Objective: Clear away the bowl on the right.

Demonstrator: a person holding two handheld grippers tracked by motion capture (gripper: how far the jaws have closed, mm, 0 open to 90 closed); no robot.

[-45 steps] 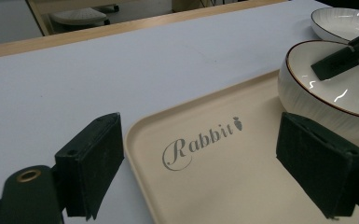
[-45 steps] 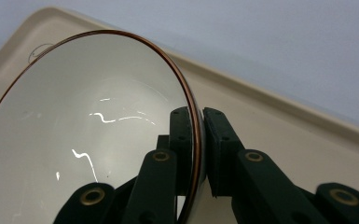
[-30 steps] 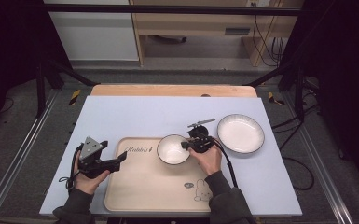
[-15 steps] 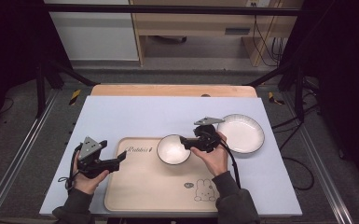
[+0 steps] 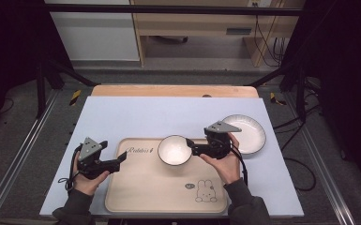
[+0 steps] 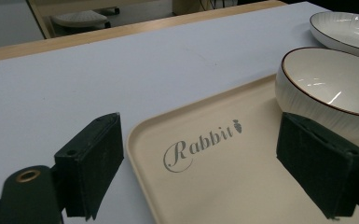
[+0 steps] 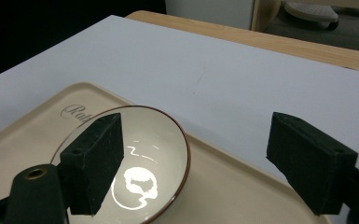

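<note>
A white bowl with a thin brown rim stands on the far right part of a cream tray printed "Rabbit". My right gripper hovers just right of the bowl. Its jaws have just been opening and now stand open and wide apart, with nothing pressed between them. In the right gripper view the bowl lies below and ahead of the right gripper. My left gripper rests open at the tray's left edge. In the left gripper view the left gripper has its jaws on either side of the tray's corner.
A white plate with a ribbed edge lies on the pale blue table top right of the tray, close behind my right hand. It appears beyond the bowl as the plate. A wooden strip runs along the table's far edge.
My right gripper has opened off the bowl's rim and drawn back to the right and a little upward. The bowl stays on the tray. My left gripper has kept still.
</note>
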